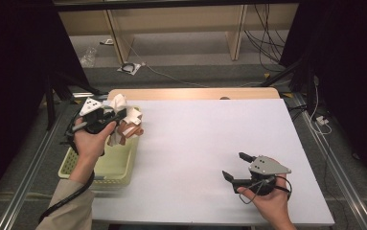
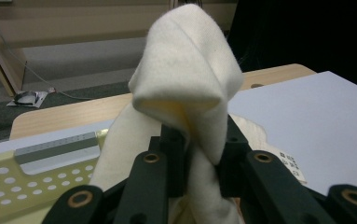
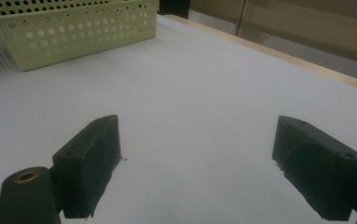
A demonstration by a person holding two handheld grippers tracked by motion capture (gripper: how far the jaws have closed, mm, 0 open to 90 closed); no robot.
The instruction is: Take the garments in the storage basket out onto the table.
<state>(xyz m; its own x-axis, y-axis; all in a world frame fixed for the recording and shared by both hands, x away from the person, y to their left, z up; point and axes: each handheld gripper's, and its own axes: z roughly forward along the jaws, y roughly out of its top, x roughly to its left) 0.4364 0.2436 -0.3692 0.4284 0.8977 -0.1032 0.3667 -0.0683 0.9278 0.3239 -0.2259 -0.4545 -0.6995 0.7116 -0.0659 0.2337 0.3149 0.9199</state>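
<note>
Fingers of the left gripper [image 2: 199,163] pinch a cream cloth [image 2: 185,84] between them, jaws drawn close with only the fabric's thickness parting them; a fold of cloth stands up above the jaw tips and more hangs below. In the high view the left gripper [image 1: 105,117] holds that cloth [image 1: 126,120] above the far end of the pale yellow perforated basket [image 1: 75,167] at the table's left edge. A brownish piece shows among the cream folds; what it is cannot be made out. Right gripper [image 1: 235,166] rests low over the white table [image 1: 205,134], well apart from the cloth, jaws spread wide, nothing between them. Beyond, the floor [image 1: 181,72] with cables.
</note>
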